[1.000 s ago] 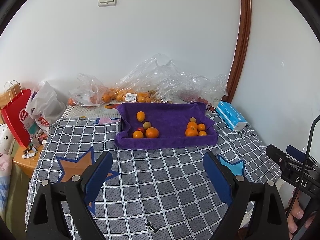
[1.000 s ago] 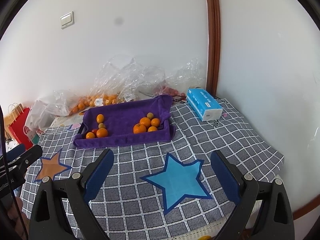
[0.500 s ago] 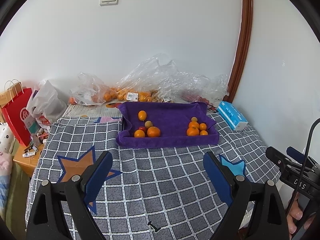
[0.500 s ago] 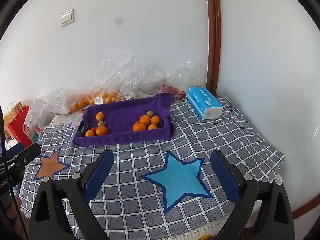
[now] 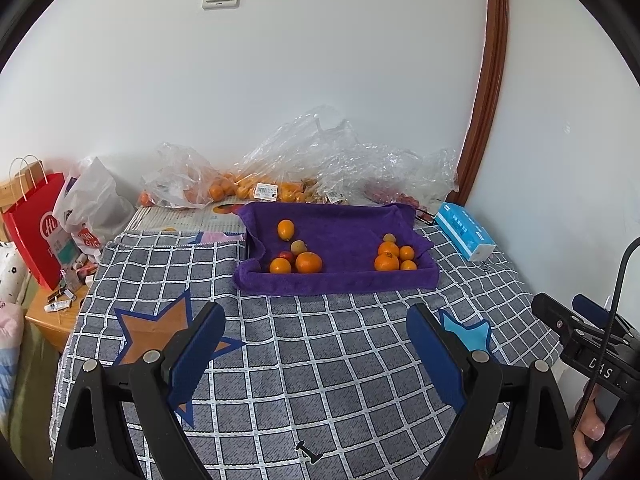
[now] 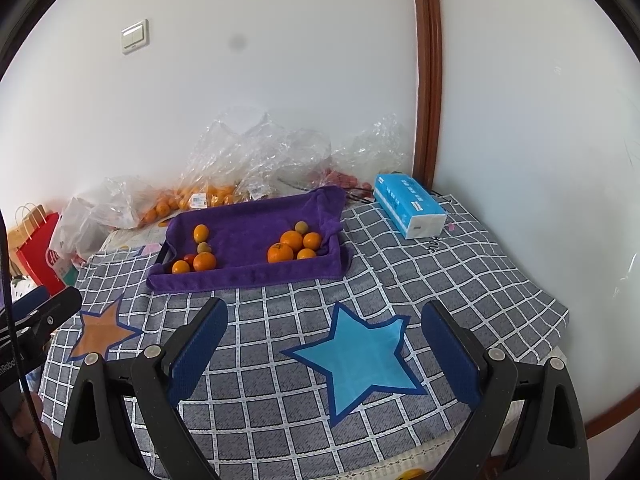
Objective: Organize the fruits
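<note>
Fingers first: left gripper (image 5: 316, 340) spread wide, blue pads holding nothing, poised above the grey checked cloth (image 5: 320, 360) at the near edge of the table. Right gripper (image 6: 324, 340) likewise wide open and empty, hovering over a blue star (image 6: 356, 360) printed on the same cloth.

Farther out, straight ahead of both pairs of fingers and well apart from them — a tray draped in a purple towel (image 5: 336, 280), long axis running left to right. Inside, two clusters of fruit. Left cluster (image 5: 298, 258): mostly oranges, with a small red fruit, a dull tan one and an oval orange one lying a little farther back. Right cluster (image 5: 394, 256): four oranges packed touching, a small tan fruit just behind. Bare towel between the clusters.

By the look of it, left gripper nearer the left cluster, right gripper nearer the right one. Mixed kinds in each cluster — equally consistent with sorting partway through or a grouping already settled.

Beyond the tray, against the far wall, clear plastic bags (image 5: 320, 168) with more oranges; far right, a blue tissue pack (image 5: 464, 230).
</note>
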Available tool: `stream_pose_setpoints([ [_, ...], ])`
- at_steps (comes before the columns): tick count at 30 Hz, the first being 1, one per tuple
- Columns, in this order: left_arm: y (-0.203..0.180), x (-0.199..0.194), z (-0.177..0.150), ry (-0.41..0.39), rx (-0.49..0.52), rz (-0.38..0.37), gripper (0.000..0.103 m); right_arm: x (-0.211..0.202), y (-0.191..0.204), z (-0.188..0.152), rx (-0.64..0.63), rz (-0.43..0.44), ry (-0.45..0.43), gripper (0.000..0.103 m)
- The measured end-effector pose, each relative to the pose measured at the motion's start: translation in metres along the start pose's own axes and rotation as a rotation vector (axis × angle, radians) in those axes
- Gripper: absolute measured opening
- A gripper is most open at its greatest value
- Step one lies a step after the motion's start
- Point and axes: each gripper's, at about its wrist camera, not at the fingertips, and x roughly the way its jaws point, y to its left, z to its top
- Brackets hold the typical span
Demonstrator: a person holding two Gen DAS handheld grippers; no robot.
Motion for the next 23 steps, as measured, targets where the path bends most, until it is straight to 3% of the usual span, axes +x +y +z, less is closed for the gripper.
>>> stream_pose_setpoints([
  [23, 0.0040, 0.0013, -0.0003, -0.001, -0.005, 0.009, 0.092, -0.0001, 0.0055, -0.0019, -0.007, 0.004, -0.006, 0.096],
])
